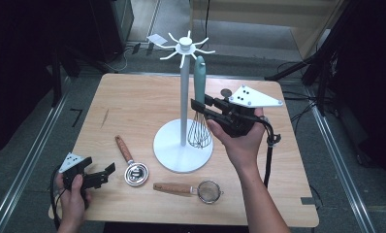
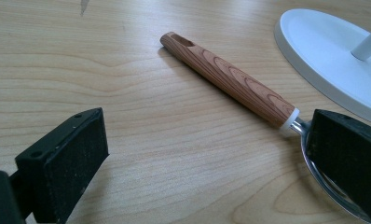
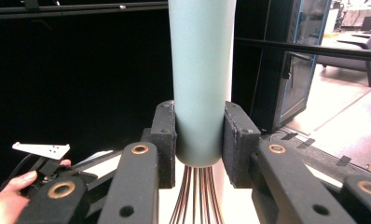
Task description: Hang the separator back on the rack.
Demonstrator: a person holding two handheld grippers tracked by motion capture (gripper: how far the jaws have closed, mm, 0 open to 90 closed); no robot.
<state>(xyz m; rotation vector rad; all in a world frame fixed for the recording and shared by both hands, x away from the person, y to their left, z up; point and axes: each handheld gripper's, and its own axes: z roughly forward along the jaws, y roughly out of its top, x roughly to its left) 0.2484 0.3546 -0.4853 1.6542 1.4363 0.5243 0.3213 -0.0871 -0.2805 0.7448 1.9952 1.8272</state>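
A whisk with a pale green handle [image 1: 200,77] [image 3: 201,79] and copper wires [image 1: 199,132] is held upright above the table, right of the white hook stand [image 1: 184,97]. My right gripper [image 1: 201,108] [image 3: 198,140] is shut on the lower end of that handle, both pads pressed against it. My left gripper [image 1: 106,172] [image 2: 207,163] rests low at the table's front left with its jaws open. A wood-handled spoon [image 1: 130,162] [image 2: 230,84] lies just in front of it, its metal bowl partly behind one finger [image 2: 349,158].
A small strainer [image 1: 193,190] with a wooden handle lies near the front edge. The stand's round base [image 1: 181,148] [image 2: 333,60] sits mid-table, and its hooks [image 1: 187,47] spread out at the top. Dark racks and cables surround the wooden table [image 1: 133,102].
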